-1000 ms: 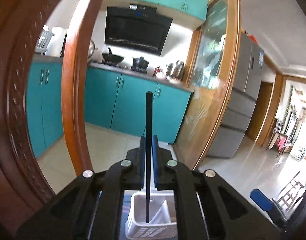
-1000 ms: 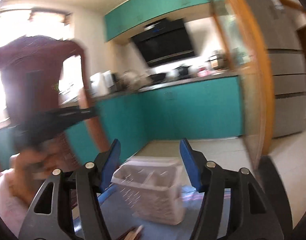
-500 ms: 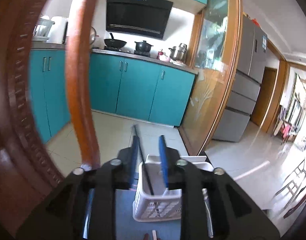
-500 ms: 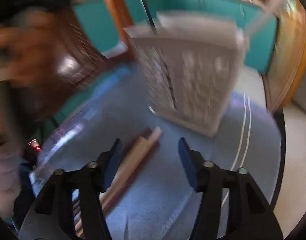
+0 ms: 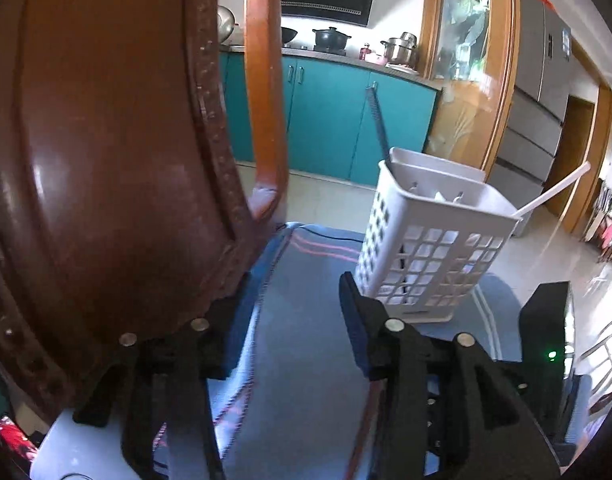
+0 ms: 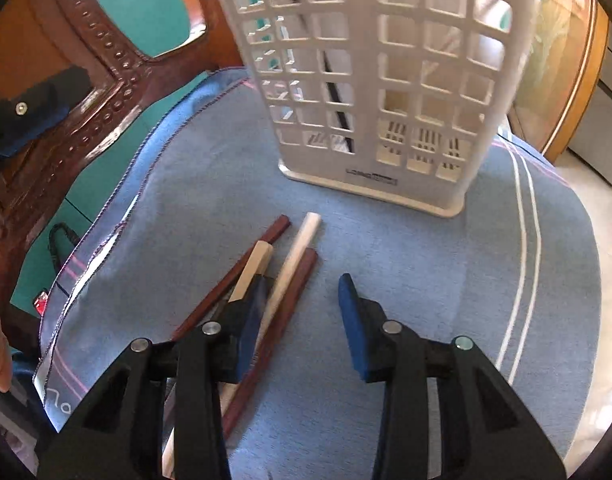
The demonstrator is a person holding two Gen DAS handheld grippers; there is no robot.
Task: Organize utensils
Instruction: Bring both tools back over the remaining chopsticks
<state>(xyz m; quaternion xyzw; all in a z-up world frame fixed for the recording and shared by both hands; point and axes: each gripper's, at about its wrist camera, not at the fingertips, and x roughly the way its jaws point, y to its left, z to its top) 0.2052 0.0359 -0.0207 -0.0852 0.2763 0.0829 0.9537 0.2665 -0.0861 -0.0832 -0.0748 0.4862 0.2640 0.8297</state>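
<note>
Left tongs (image 5: 289, 312) are gaping wide and empty beside a white perforated plastic basket (image 5: 430, 248) holding a thin black chopstick (image 5: 380, 128) and a white one (image 5: 554, 192); right tongs (image 6: 297, 320), equally wide and empty, are hovering over loose brown and cream chopsticks (image 6: 281, 276) lying on the blue-clothed worktop (image 6: 406, 248).

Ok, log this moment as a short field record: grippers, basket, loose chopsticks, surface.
left gripper: open, empty
right gripper: open, empty, above the loose chopsticks
basket: white, upright on the cloth
black chopstick: standing in the basket, leaning
white chopstick: in the basket, leaning out over its rim
loose chopsticks: dark red and pale ones lying on the cloth in front of the basket
cloth: blue, with stripes
</note>
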